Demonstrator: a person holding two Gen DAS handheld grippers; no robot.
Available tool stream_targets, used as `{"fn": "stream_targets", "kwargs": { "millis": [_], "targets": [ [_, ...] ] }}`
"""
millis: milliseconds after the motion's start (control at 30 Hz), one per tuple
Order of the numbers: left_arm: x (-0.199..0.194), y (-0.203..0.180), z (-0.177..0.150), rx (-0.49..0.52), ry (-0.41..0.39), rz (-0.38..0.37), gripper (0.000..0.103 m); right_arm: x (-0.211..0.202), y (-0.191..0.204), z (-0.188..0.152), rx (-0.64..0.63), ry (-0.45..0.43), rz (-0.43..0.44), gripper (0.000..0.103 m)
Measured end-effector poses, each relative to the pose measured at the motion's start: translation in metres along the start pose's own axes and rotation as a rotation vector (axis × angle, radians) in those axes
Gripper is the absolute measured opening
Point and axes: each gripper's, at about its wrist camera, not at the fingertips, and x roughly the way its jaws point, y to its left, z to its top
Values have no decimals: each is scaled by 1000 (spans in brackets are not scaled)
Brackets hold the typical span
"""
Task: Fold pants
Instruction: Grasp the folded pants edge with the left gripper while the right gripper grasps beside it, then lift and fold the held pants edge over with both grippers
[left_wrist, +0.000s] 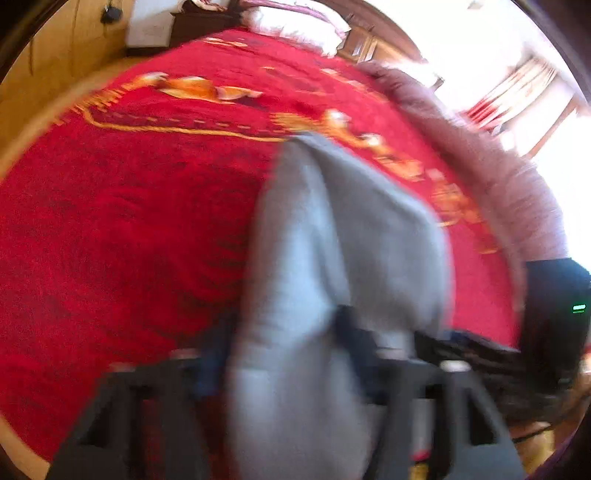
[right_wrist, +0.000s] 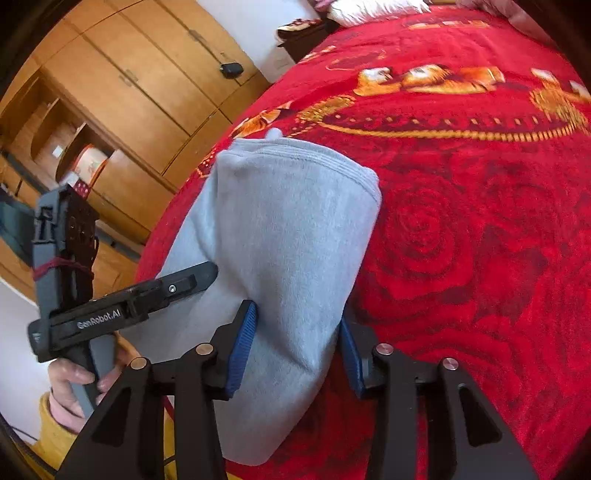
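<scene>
Right wrist view: grey pants (right_wrist: 280, 236) held up over the red bed blanket (right_wrist: 480, 229).

Both tongs grip the pants, which hang folded just above the blanket, near the bed edge on the wardrobe (right_wrist: 122, 92) side. The right tongs (right_wrist: 295, 354) squeeze the cloth between blue pads (right_wrist: 242, 354), and the pants bulge out past them. The left tongs (right_wrist: 199, 273) bite the side of the pants nearest the wardrobe; in the left wrist view that grip (left_wrist: 288, 369) is blurry but closed on cloth. I think the thick cloth could slip from one grip, and then the fold would fall open. Pulling unevenly might twist the pants or drop them off the bed edge.
</scene>
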Motion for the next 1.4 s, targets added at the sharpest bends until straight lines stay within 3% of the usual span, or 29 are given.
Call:
{"fn": "stream_targets", "kwargs": {
  "millis": [67, 233, 300, 400, 567, 667, 1000, 1400],
  "targets": [
    [0, -2, -1, 6, -4, 18, 46, 1, 1, 1, 10, 0, 1, 41],
    [4, 13, 4, -74, 24, -50, 48, 3, -4, 4, 57, 2, 24, 38],
    [2, 10, 3, -66, 19, -37, 48, 0, -6, 3, 71, -4, 32, 35],
    [-4, 1, -1, -44, -6, -12, 43, -8, 0, 1, 68, -18, 31, 30],
    [-26, -6, -4, -52, -45, -35, 28, -37, 20, 3, 0, -73, 36, 26],
    [-34, -16, -7, -31, -55, -51, 27, -49, 24, 3, -19, -99, 29, 26],
    [-38, -69, -8, 46, -76, -109, 26, -96, -10, 3, 21, -156, 45, 25],
    [-17, -137, 8, 147, -114, -105, 26, -132, -62, 25, 9, -199, 56, 26]
  ]
}}
